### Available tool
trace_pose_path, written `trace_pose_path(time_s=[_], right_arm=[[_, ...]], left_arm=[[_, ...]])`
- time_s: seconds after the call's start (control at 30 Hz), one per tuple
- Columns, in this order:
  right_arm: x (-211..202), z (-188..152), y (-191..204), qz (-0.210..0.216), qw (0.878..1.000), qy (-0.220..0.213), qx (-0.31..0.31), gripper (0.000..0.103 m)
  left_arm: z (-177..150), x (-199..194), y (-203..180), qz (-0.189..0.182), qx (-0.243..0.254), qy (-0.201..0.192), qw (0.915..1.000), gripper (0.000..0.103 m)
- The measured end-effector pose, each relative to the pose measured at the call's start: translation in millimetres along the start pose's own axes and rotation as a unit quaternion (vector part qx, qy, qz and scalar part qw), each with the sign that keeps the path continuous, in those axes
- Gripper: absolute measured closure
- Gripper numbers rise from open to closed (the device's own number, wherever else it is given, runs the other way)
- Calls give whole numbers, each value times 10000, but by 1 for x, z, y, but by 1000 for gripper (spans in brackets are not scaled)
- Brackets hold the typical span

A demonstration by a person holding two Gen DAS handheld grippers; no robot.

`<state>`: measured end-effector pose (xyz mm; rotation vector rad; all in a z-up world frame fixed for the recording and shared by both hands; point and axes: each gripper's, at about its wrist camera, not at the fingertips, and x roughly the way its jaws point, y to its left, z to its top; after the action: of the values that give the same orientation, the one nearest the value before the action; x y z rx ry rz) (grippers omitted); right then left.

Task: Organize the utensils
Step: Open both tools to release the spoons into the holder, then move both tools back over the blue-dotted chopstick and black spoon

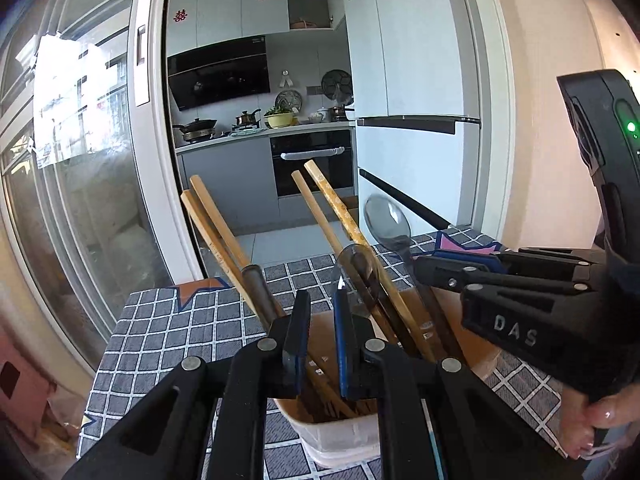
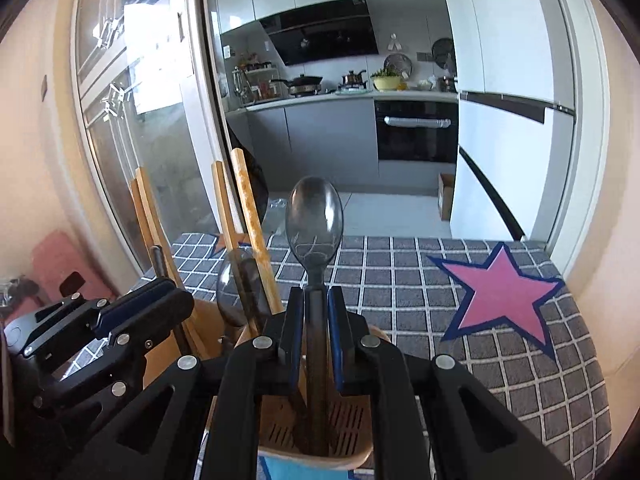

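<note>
A tan utensil holder [image 1: 332, 436] [image 2: 352, 458] stands on the checked tablecloth. It holds several wooden chopsticks [image 1: 336, 208] [image 2: 252, 216], dark chopsticks and two smoky clear plastic spoons. My right gripper [image 2: 316, 300] [image 1: 430, 264] is shut on the handle of one spoon [image 2: 316, 216] [image 1: 387, 218], bowl up, its handle reaching down into the holder. My left gripper [image 1: 320, 304] [image 2: 168, 288] hovers over the holder's near rim with its jaws a little apart and nothing between them. The second spoon [image 1: 356, 272] [image 2: 234, 280] stands in the holder.
The table is covered by a grey checked cloth [image 2: 400, 280] with a pink star [image 2: 500, 292] at right and an orange star [image 1: 196, 292] at left. A glass sliding door [image 1: 80, 160] is on the left; the kitchen lies beyond the table's far edge.
</note>
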<state>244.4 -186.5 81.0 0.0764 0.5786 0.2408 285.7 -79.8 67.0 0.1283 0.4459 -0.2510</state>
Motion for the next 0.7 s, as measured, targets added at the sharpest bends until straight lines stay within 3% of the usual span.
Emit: trace_pose_path(time_s=[0.1, 0.13, 0.17, 0.4, 0.7], right_arm=[[-8, 1, -6, 32, 9998, 29, 187, 75], [-11, 1, -8, 26, 9996, 43, 270, 62], [-13, 0, -9, 21, 9995, 50, 319, 56], [-41, -13, -19, 96, 9967, 238, 767, 48], [-85, -54, -33, -33, 9872, 645, 1460, 28]], left_arm=[[1, -5, 4, -23, -123, 69, 9999, 60], [2, -8, 6, -22, -160, 99, 9998, 60], [2, -10, 7, -42, -188, 121, 9997, 60], [-2, -39, 9, -108, -266, 311, 9991, 60], [-35, -72, 12, -326, -624, 1066, 9918, 60]])
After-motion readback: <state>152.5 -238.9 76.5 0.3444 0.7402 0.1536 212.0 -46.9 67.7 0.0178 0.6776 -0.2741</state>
